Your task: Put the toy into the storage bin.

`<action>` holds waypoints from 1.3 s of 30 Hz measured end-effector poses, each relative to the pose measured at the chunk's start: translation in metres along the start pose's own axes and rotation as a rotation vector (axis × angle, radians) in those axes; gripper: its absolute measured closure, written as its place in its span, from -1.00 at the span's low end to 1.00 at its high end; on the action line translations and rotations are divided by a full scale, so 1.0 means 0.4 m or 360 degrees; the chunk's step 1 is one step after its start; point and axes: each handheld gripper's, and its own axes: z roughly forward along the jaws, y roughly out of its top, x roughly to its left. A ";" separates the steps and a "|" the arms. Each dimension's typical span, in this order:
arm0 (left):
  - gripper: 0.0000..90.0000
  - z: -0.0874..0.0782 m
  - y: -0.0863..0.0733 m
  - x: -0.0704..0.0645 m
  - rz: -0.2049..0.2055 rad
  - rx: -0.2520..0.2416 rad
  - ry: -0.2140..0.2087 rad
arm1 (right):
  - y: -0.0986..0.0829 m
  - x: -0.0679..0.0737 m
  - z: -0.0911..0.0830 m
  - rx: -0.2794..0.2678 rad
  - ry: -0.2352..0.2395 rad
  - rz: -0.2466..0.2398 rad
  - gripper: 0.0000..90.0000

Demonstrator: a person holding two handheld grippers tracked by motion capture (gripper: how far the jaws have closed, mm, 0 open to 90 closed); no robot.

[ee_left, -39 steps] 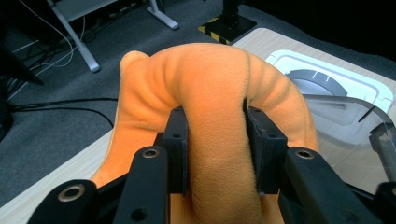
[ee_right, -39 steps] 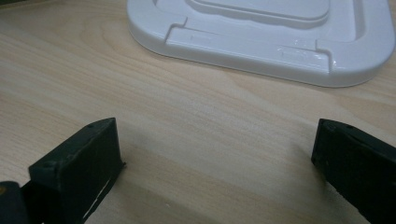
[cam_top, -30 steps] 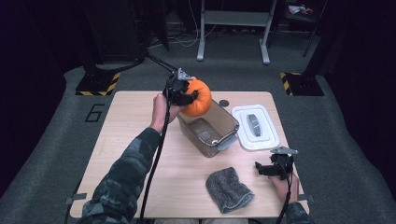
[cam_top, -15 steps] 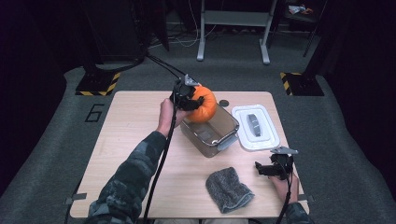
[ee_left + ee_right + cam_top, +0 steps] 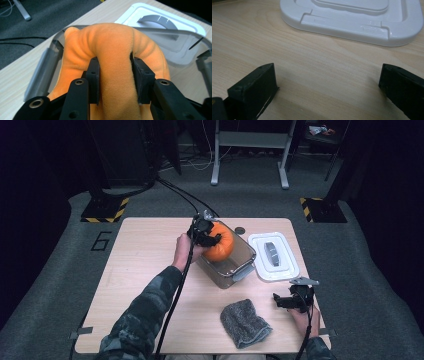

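An orange plush pumpkin [image 5: 220,245] hangs partly inside a clear plastic box [image 5: 239,265] at the table's middle. My left gripper [image 5: 206,234] is shut on the pumpkin, its black jaws pinching a fold of the orange plush [image 5: 117,60] over the box's rim [image 5: 40,72]. A white lid [image 5: 273,256] with a grey handle lies right of the box and is also seen beyond it as the white lid [image 5: 165,22]. My right gripper [image 5: 288,301] rests open near the table's front right, just short of the white lid [image 5: 352,17], with nothing between its jaws.
A grey cloth [image 5: 245,323] lies crumpled near the front edge, left of my right gripper. A small dark disc [image 5: 240,230] sits behind the box. The wooden table [image 5: 145,265] has bare room on its left half. Cables and stand legs lie on the floor beyond.
My left gripper has carried the pumpkin rightward and down, from the box's far left corner to over and partly into the box. The right gripper has stayed put.
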 end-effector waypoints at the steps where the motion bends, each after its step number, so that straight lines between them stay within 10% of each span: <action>1: 0.41 0.000 0.000 0.000 0.0000 0.0000 0.0000 | 0.000 0.000 0.000 -0.0001 0.0000 -0.0001 -0.99; 39: 0.10 0.092 -0.036 0.032 -0.0026 0.0221 0.0026 | 0.000 0.001 0.000 -0.0004 0.0006 -0.0007 -0.97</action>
